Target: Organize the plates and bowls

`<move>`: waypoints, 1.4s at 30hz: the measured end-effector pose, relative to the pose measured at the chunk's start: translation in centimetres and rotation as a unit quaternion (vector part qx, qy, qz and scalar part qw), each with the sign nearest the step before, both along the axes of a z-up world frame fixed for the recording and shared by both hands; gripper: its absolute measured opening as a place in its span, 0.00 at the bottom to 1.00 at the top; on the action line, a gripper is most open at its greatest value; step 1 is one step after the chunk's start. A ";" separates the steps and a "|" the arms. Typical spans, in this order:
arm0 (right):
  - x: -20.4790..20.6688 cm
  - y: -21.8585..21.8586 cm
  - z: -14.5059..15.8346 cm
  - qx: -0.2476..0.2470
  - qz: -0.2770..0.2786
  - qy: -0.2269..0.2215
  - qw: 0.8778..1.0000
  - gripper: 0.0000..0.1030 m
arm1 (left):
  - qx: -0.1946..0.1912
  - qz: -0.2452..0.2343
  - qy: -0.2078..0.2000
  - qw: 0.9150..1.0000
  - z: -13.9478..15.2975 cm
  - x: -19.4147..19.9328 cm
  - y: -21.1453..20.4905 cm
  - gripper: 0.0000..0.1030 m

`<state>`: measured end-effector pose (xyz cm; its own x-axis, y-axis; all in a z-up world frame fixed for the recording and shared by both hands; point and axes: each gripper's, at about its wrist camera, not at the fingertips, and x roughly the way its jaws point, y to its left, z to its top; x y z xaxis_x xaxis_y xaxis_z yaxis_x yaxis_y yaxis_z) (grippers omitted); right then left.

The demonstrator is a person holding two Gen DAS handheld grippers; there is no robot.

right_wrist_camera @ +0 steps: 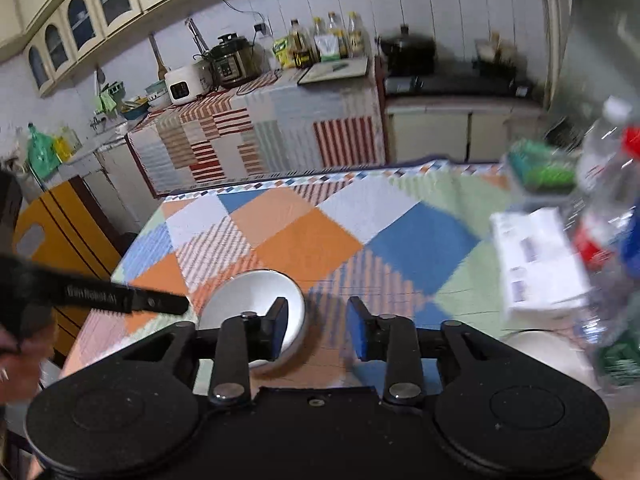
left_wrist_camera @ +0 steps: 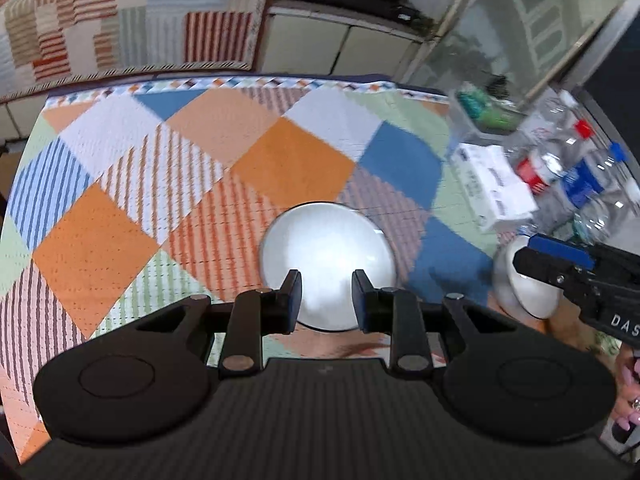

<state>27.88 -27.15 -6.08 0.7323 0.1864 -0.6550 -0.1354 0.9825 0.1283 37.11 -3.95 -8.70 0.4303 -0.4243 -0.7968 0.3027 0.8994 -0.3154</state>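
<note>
A white round plate [left_wrist_camera: 328, 256] lies on the checked tablecloth [left_wrist_camera: 160, 184]. My left gripper [left_wrist_camera: 327, 300] is open and empty, its fingers over the plate's near edge. The plate also shows in the right wrist view [right_wrist_camera: 256, 300], left of my right gripper [right_wrist_camera: 317, 330], which is open and empty above the cloth. A white bowl [left_wrist_camera: 524, 288] sits at the right, partly behind the right gripper's fingers [left_wrist_camera: 552, 264]; its rim [right_wrist_camera: 540, 348] shows low right in the right wrist view. The left gripper's finger [right_wrist_camera: 160, 302] reaches in from the left there.
Plastic water bottles [left_wrist_camera: 576, 176] and a white carton [left_wrist_camera: 492, 184] crowd the table's right side, with a clear box of green items [left_wrist_camera: 484, 112] behind. A cloth-covered counter [right_wrist_camera: 260, 128] with appliances stands beyond the table. A yellow chair [right_wrist_camera: 60, 224] is at the left.
</note>
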 end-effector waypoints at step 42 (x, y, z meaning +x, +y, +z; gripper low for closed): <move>-8.3 -10.1 -8.7 0.063 -0.311 0.031 0.948 0.45 | -0.038 -0.104 0.034 0.993 -9.3 -0.7 -22.9 0.34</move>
